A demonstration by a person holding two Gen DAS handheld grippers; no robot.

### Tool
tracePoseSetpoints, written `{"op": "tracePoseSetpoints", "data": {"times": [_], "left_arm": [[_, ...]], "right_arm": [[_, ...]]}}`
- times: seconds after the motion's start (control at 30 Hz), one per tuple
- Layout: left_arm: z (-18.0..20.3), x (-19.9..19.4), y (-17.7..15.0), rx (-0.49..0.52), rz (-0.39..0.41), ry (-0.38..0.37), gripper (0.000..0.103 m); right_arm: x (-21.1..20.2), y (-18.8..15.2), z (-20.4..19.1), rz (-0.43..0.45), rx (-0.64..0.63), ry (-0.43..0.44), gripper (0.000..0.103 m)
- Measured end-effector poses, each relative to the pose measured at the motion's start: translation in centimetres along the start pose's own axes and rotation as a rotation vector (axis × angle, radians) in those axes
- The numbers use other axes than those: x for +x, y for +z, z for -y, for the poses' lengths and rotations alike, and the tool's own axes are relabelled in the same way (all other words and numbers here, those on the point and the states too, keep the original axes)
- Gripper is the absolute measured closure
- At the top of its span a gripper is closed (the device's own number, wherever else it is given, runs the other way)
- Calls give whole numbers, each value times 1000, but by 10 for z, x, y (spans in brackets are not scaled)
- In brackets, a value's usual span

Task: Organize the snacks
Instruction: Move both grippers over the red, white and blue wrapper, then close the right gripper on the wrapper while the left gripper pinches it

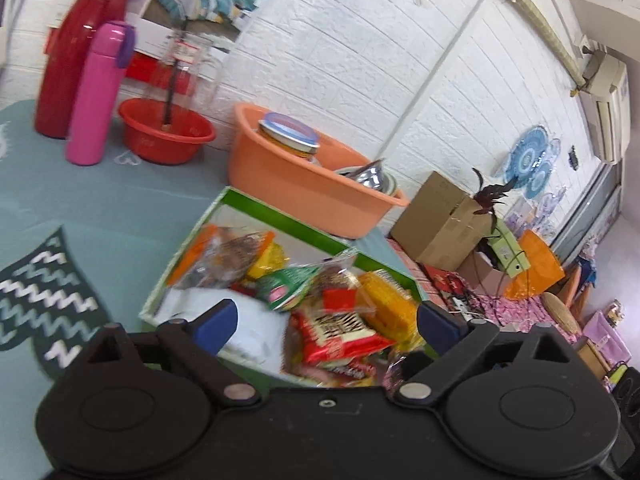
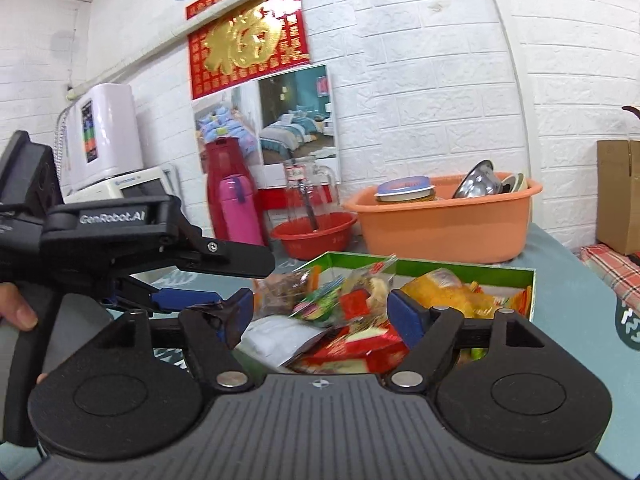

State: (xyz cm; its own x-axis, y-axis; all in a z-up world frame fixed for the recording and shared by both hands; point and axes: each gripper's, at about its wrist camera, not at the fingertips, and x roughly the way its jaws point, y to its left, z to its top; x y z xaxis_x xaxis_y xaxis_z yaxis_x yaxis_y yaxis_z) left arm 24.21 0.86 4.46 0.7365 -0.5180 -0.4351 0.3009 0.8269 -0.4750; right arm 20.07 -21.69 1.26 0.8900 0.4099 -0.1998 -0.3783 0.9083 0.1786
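Note:
A shallow green-rimmed box lies on the teal tablecloth, heaped with snack packets. Among them are a red packet, a yellow one, a green one and a white one. My left gripper hovers open just above the box's near side, its pads touching nothing. The right wrist view shows the same box from its other side. My right gripper is open over the packets, holding nothing. The left gripper reaches in from the left there, with a hand on its grip.
Behind the box stands an orange basin holding a jar and metal bowls. Further left are a red bowl, a glass jug, a pink bottle and a red flask. A cardboard box sits beyond the table's right edge.

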Motion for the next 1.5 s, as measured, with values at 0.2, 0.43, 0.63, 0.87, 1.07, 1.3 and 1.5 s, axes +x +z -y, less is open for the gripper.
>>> {"op": "tracePoseSetpoints", "data": {"times": [0.2,0.43,0.63,0.87,1.07,1.3,1.5], "left_arm": [[-29,5,-23,40,-35,140,0],[-44,30,-48,88,-156,143,48],[-21,21,-66,72,-208,103,51],[16,-11,-104,68,-286,6,43],[25,-19,-108,69,-263,24,13],[29,-20,-115,70,-268,40,4],[24,-17,-116,64,-271,36,0]], "right_arm": [[-16,-17,-12,-47,35,30,0],[-25,-40,-16,-130,37,21,0],[-33,-60,-24,-221,35,49,0],[-52,-82,-29,-297,80,86,0],[-54,-85,-32,-310,93,75,0],[-41,-87,-36,-343,78,64,0],[-37,-87,-35,-342,77,65,11]]}}
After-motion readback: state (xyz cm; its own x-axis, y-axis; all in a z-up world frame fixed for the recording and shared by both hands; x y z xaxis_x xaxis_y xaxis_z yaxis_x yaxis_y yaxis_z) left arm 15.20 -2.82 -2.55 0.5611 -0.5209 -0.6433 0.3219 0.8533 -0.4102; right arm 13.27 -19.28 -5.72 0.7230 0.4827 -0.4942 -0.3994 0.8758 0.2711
